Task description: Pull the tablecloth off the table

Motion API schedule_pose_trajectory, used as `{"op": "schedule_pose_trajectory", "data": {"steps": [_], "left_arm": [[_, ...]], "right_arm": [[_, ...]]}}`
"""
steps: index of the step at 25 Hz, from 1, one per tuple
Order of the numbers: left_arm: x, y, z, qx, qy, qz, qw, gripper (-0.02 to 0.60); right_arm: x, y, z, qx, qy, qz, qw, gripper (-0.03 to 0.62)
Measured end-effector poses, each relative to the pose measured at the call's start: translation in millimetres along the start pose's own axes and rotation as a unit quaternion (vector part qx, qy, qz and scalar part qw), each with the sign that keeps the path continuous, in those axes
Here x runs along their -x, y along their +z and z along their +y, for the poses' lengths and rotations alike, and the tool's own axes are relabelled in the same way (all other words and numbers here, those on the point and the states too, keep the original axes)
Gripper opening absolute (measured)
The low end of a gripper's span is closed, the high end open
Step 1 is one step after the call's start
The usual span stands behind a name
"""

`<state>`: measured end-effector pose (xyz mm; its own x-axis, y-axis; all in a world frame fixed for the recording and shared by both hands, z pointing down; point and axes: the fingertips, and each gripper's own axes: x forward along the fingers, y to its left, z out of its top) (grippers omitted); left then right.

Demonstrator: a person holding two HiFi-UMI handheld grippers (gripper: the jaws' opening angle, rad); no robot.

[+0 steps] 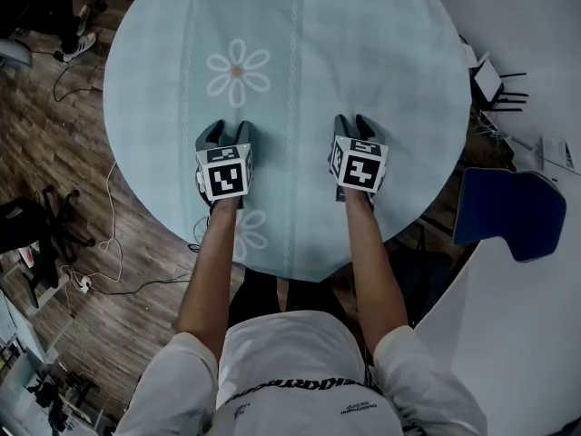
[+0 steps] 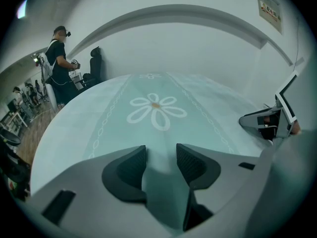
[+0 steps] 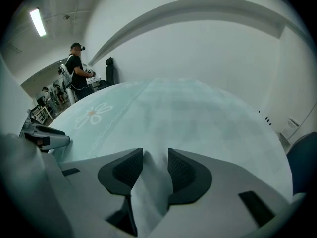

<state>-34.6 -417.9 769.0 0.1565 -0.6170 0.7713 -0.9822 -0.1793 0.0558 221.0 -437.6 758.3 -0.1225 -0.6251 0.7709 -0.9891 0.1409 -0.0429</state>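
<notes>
Head view, tongs: my left tongs [image 1: 224, 133] and right tongs [image 1: 352, 125] rest tips-down on the near part of the round table, side by side and well apart.
Head view, cloth: the pale tablecloth [image 1: 381, 53] covers the whole top. Its daisy print [image 1: 238, 72] lies just beyond my left tongs.
Head view, surroundings: a blue chair [image 1: 508, 212] stands off to the right of my right tongs.
Left gripper view, jaws: the pads sit partly closed, with a low fold of tablecloth pushed up between them and touching both.
Left gripper view, neighbour: my right tongs show at the right edge.
Right gripper view, jaws: narrower, clamped on a raised ridge of tablecloth.
Right gripper view, background: a person [image 3: 77, 71] stands beyond the table's far left.
</notes>
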Motion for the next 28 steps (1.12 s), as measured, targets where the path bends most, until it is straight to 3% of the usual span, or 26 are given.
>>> {"op": "schedule_pose_trajectory", "data": {"steps": [9, 14, 28], "left_arm": [[-0.1, -0.2, -1.3, -0.002, -0.007, 0.006, 1.0000, 0.102], [0.7, -3.4, 3.0, 0.011, -0.011, 0.009, 0.9998, 0.024], [17.0, -22.7, -1.0, 0.024, -0.022, 0.010, 0.9994, 0.015]], "right_arm": [[0.3, -3.2, 7.7, 0.003, 0.010, 0.009, 1.000, 0.050], [0.2, -6.6, 19.4, -0.007, 0.024, 0.010, 1.000, 0.037], [15.9, -25.5, 29.2, -0.017, 0.042, 0.010, 0.999, 0.035]]}}
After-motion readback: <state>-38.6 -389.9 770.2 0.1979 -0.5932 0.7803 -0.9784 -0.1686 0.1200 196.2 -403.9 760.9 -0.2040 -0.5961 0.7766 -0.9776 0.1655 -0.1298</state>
